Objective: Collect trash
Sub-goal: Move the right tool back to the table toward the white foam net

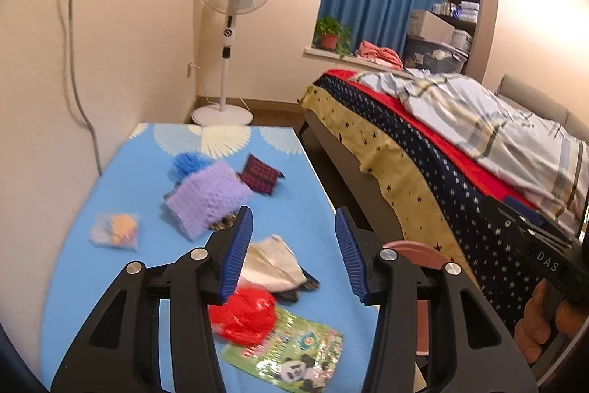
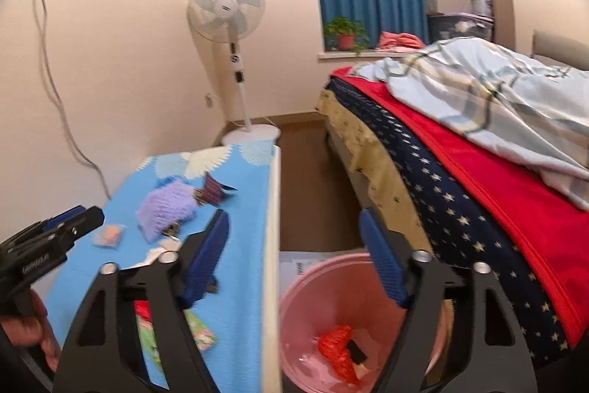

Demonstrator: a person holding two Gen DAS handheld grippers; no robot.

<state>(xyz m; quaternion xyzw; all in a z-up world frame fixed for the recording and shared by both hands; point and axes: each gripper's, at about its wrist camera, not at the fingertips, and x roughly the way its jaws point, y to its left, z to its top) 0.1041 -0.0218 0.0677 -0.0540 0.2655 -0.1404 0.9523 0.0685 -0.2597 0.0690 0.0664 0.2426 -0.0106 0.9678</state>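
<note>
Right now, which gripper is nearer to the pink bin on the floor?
Right. The right gripper hangs open just above the pink bin, beside the table edge. The left gripper is open too, over the blue table, above the red wrapper.

Each gripper, the left gripper [image 1: 294,245] and the right gripper [image 2: 298,245], is a black plastic frame with 2 ribbed blue pads [image 1: 237,251] and round silver screws [image 1: 387,253]. Triangular cut-outs pierce the frame arms below those screws. The right gripper's black handle [image 1: 552,264], beside the left gripper, bears pale letters "DAS".

"DAS" on the right tongs' black body [image 1: 548,262]
</note>
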